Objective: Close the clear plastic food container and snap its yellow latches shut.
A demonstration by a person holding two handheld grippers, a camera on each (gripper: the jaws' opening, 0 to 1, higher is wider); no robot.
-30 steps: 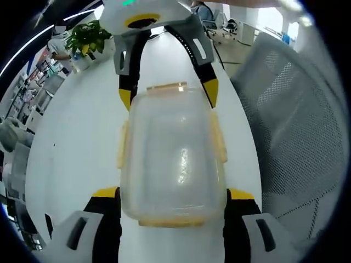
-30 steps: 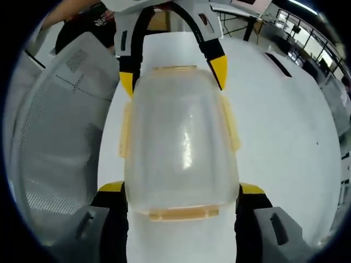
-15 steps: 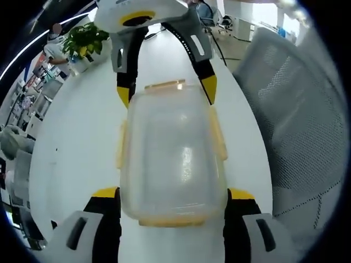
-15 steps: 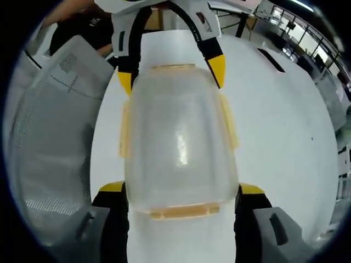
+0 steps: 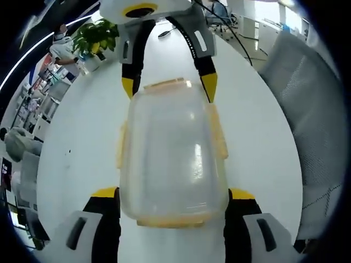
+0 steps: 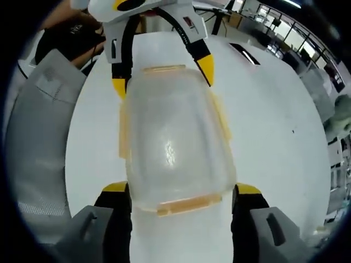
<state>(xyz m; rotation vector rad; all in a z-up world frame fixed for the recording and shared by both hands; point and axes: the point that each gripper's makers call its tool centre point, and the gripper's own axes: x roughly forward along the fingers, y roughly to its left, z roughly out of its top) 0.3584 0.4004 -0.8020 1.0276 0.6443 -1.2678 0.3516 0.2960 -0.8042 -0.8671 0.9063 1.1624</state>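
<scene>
Here, a clear plastic food container [image 5: 173, 153] sits on a white table [image 5: 82, 142], caught end to end between two hand-held grippers that face each other along its long axis. In the left gripper view, the left gripper [image 5: 173, 203] has its yellow-tipped jaws spread wide, flanking the container's near end at either side, while the right gripper [image 5: 167, 90] comes in from the far end, its jaws likewise astride the box. The right gripper view mirrors this: the container [image 6: 173, 142] lies straight ahead between the right gripper's own jaws, and the opposing gripper straddles the far end. Neither pair looks to be pinching the walls; whether the tips touch the plastic cannot be told.

The lid appears seated on the box. The yellow latches [image 5: 218, 131] along the long sides seem to stand slightly out from the walls, so they are probably not yet snapped; the end latch [image 6: 186, 205] lies nearest the right gripper. Each side latch lies just beside a jaw, so pressing inward across the short axis looks the likely move.

A potted plant [image 5: 96, 38] stands far off; a mesh chair [image 5: 318, 109] is at right.
</scene>
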